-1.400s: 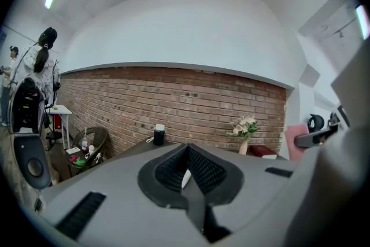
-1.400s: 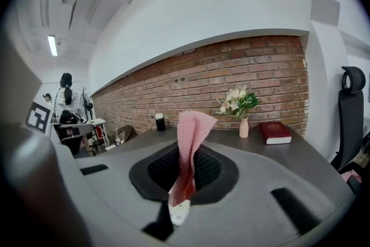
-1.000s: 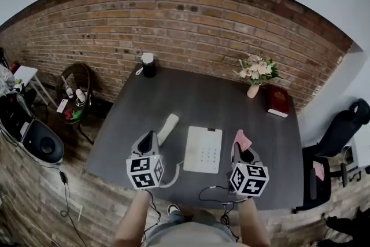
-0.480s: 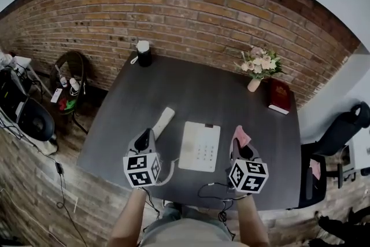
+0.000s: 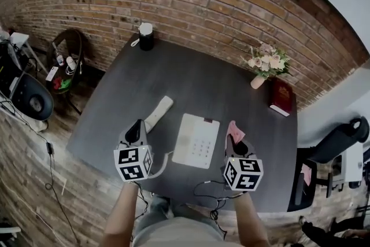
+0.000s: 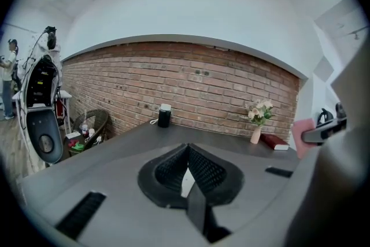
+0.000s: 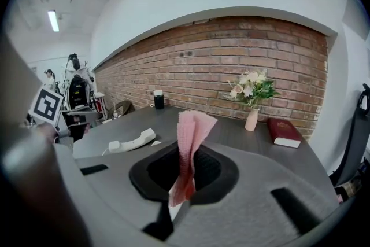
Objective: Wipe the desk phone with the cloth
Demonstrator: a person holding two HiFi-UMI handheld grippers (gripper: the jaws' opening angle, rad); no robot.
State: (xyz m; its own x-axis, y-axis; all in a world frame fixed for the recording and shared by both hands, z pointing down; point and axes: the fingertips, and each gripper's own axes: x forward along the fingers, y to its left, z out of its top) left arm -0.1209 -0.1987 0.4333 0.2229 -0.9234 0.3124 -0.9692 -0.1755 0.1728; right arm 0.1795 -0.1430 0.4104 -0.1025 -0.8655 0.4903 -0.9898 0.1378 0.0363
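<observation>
On the desk [image 5: 191, 89], the handset [image 5: 157, 113] lies left of the phone base [image 5: 196, 140].

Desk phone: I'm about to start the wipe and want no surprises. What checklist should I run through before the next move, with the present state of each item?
1. Grip: ok. The right gripper is shut on the pink cloth, which stands up out of it.
2. Lift-off: ok. The handset lies on the desk left of the phone base, apart from it.
3. Base top bare: ok. Nothing lies on it.
4. Spare gripper: ok. The left gripper has its jaws together and holds nothing.
5. Contact: not ok. The cloth hangs right of the base, not touching it.
</observation>
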